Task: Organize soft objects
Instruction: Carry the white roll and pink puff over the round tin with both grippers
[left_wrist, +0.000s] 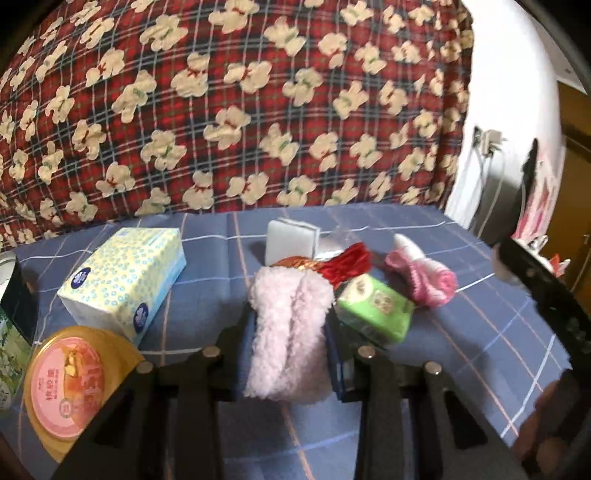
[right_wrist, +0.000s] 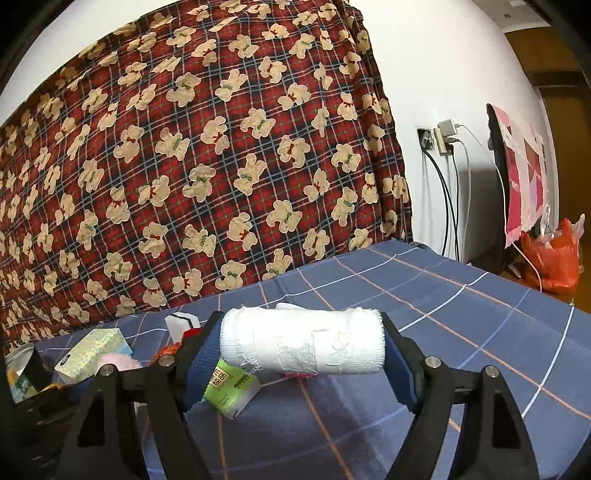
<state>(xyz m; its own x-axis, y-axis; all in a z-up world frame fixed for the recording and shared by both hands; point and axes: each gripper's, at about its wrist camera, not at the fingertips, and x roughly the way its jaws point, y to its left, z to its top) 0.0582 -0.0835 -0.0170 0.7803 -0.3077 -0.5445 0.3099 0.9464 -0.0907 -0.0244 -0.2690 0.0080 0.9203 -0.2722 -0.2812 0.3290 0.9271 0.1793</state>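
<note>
Fluffy pink fleece, frayed white gauze roll

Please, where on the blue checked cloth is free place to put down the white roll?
Bare blue cloth lies right of the white roll, out to the bed's edge. A narrower strip runs between the tissue box and the fluffy pink piece. Crowded: around the green packet, red tassel and sponge.

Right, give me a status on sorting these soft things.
Nothing looks put away yet. In hand: the left hand-held gripper is clamped on the fluffy pink piece, the right hand-held gripper on the white gauze roll. Left on the blue bedsheet: green tissue pack, pink yarn, white sponge.
</note>
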